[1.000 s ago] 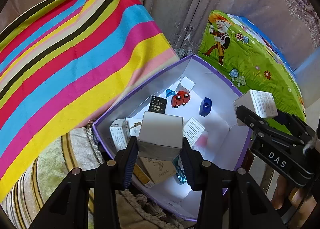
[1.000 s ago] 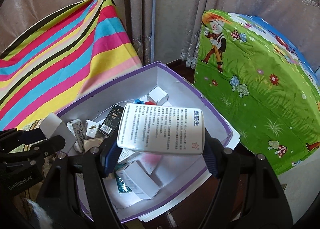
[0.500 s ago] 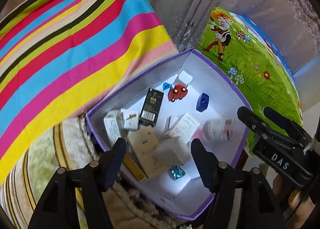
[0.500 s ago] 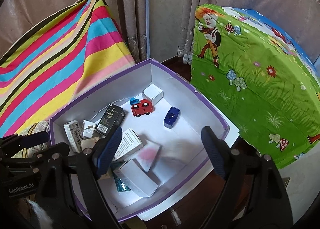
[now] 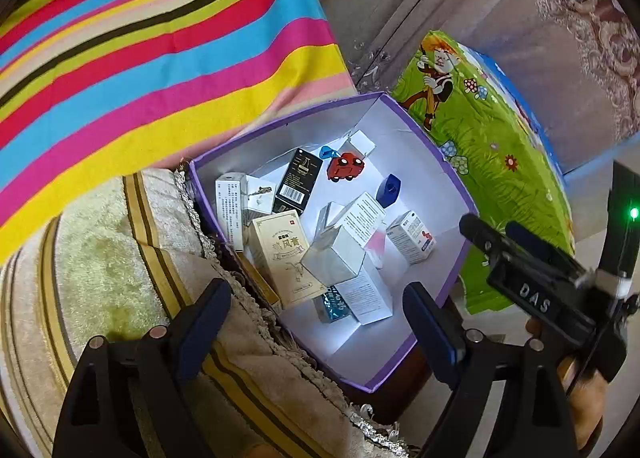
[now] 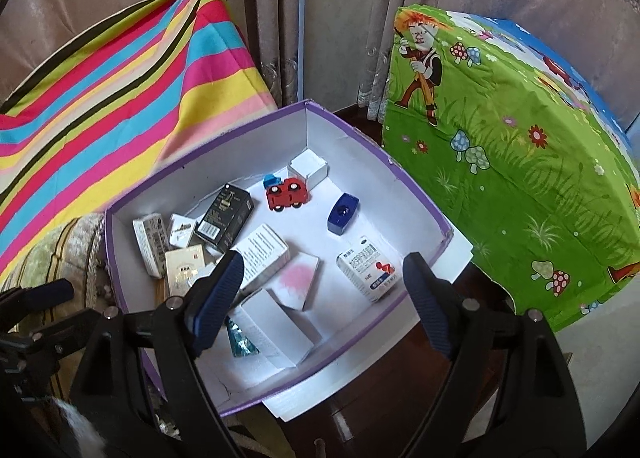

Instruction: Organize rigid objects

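Note:
A purple-edged white storage box [image 5: 452, 177] [image 6: 416, 193] holds several small cartons, a red toy car [image 5: 345, 166] [image 6: 286, 193], a blue sharpener [image 5: 388, 195] [image 6: 342, 213] and a black carton [image 5: 298, 179] [image 6: 224, 217]. A silver-white carton [image 5: 332, 258] lies tilted on the pile. A white carton with blue and red print [image 5: 412, 236] [image 6: 370, 268] lies near the box's right wall. My left gripper [image 5: 316, 322] is open and empty above the box's near edge. My right gripper [image 6: 320, 298] is open and empty above the box; it also shows in the left wrist view [image 5: 520, 270].
A striped cloth [image 5: 160, 57] [image 6: 120, 105] covers furniture to the left. A green cartoon-print cover [image 5: 492, 145] [image 6: 520, 161] stands to the right. A beige fringed cushion [image 5: 120, 258] lies by the box's left side. Curtains [image 6: 320, 17] hang behind.
Both grippers opened and let go of their cartons, which dropped into the box. Both grippers have drawn back and up from the box.

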Demonstrator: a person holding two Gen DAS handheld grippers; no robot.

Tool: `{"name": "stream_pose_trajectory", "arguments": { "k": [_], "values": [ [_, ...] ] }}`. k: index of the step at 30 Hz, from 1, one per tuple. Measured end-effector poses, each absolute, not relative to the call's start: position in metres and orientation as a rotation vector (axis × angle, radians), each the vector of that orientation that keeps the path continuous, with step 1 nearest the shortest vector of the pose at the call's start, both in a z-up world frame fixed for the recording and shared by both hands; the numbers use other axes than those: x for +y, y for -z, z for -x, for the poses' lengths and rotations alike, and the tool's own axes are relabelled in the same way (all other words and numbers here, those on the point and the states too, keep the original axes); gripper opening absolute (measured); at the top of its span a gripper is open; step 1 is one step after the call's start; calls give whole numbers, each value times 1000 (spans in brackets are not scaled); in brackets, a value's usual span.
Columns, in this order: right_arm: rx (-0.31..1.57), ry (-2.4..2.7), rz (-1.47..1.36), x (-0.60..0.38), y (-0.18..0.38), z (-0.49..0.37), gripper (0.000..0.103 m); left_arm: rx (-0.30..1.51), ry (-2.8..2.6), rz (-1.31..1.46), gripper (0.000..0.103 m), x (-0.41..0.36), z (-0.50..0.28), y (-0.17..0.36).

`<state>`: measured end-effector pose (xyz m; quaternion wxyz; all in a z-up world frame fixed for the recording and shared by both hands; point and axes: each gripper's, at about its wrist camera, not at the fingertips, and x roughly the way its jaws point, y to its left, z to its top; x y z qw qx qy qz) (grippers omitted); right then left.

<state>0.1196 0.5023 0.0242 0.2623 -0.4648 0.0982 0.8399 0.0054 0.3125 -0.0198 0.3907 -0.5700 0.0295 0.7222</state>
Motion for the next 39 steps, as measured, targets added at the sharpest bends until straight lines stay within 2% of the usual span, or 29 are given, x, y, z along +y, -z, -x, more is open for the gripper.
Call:
{"name": "stream_pose_trajectory", "arguments": {
  "k": [8,12,39],
  "values": [
    [258,-2268,1265,500,-24,-120,84,113,-1807,1459,92,317,-7,23],
    [255,-2271,1275,498,-22,-119,84,108,-1787,1450,98,319,-6,25],
    [270,-2274,1283,497,-21,-117,84,122,-1795,1446,100,322,-6,26]
  ]
}}
